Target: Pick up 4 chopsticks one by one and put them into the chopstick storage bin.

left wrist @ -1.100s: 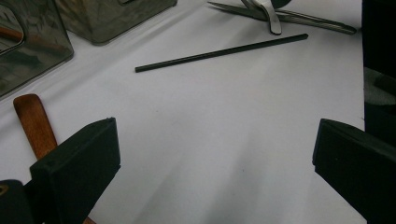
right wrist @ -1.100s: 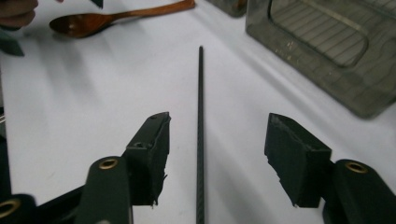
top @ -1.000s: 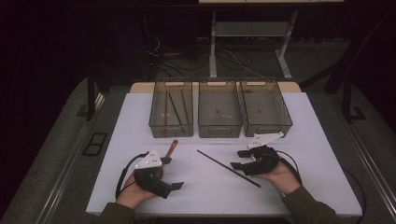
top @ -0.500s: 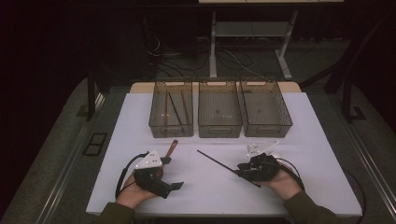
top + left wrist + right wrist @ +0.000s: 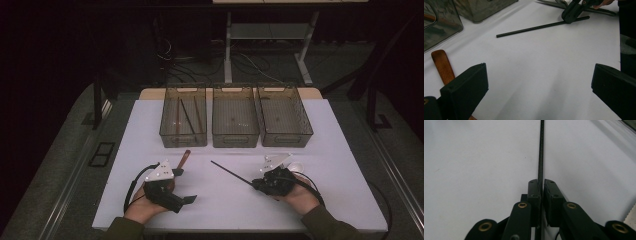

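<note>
A thin black rod (image 5: 230, 172) lies slanted on the white table (image 5: 345, 150). My right gripper (image 5: 256, 185) is at the rod's near end. Its jaws have just been closing, and in the right gripper view the pads (image 5: 535, 192) press on the rod (image 5: 541, 150), which runs straight away from them. The left gripper view shows the same rod (image 5: 536, 27) held by the right gripper (image 5: 571, 12). My left gripper (image 5: 186, 186) rests at the front left, its jaws wide apart (image 5: 539, 75) with nothing between them. A brown wooden stick (image 5: 184, 159) (image 5: 441, 65) lies just beside it.
Three clear bins stand in a row at the back of the table. The left bin (image 5: 167, 131) holds several sticks. The middle bin (image 5: 235, 140) and the right bin (image 5: 305, 131) stand beside it. Dark floor and a desk frame lie beyond the table.
The right gripper has shifted slightly toward the rod's near end and its jaws have closed onto the rod. The left gripper has stayed where it was.
</note>
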The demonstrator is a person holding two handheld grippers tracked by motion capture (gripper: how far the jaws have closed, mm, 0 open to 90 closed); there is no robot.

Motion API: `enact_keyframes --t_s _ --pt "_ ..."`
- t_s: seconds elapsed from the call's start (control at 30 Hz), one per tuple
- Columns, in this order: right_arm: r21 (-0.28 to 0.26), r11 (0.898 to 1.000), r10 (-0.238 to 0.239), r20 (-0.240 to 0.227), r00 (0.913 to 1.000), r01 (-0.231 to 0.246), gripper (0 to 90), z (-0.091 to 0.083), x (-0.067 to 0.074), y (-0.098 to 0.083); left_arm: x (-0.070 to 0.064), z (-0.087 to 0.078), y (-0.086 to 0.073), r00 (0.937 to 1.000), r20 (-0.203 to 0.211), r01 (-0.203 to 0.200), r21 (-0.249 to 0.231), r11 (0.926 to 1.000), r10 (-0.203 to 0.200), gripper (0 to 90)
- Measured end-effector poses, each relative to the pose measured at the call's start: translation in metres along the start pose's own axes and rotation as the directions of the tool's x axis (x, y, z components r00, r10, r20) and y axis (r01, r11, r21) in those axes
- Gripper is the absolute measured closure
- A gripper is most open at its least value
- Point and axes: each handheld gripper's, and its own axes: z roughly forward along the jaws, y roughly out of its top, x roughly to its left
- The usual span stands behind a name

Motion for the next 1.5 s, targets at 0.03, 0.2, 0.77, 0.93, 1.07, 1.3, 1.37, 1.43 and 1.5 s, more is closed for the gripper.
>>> enact_keyframes --t_s 0.03,0.2,0.77,0.93,1.07,1.3,1.37,1.43,1.5 --pt "0.002 1.0 -0.007 0.008 0.9999 0.007 84.7 0.0 0.001 0.0 0.0 0.0 0.0 1.0 0.0 0.0 0.001 1.0 0.0 0.5" --pt "0.004 1.0 -0.018 0.008 0.9998 0.018 85.3 0.0 0.001 0.0 0.0 0.0 0.0 1.0 0.0 -0.002 0.004 1.0 0.002 0.5" --pt "0.005 1.0 0.009 -0.01 0.9999 -0.009 85.9 -0.003 -0.004 0.001 0.0 0.0 0.0 1.0 0.001 -0.005 0.003 1.0 0.005 0.5" --pt "-0.013 1.0 0.016 -0.017 0.9997 -0.017 85.9 -0.008 -0.006 0.003 -0.001 0.0 0.0 1.0 0.001 -0.005 0.002 1.0 0.005 0.5" --pt "-0.028 0.999 0.025 -0.021 0.9995 -0.026 85.9 -0.012 -0.008 0.004 0.0 0.0 0.0 1.0 0.0 -0.005 0.003 1.0 0.005 0.5" --pt "-0.068 0.997 0.034 -0.026 0.9991 -0.036 85.9 -0.022 -0.01 0.006 0.0 0.0 0.0 1.0 0.0 -0.007 0.004 1.0 0.007 0.5" --pt "-0.08 0.996 0.04 -0.028 0.9988 -0.042 85.9 -0.024 -0.011 0.006 0.0 0.0 0.0 1.0 0.0 -0.007 0.004 1.0 0.007 0.5" --pt "-0.091 0.995 0.038 -0.028 0.9989 -0.04 85.9 -0.027 -0.011 0.007 0.0 0.0 0.0 1.0 0.0 -0.006 0.004 1.0 0.006 0.5" --pt "-0.106 0.993 0.041 -0.032 0.9987 -0.044 85.9 -0.029 -0.011 0.008 0.0 0.0 0.0 1.0 -0.001 -0.006 0.004 1.0 0.006 0.5"
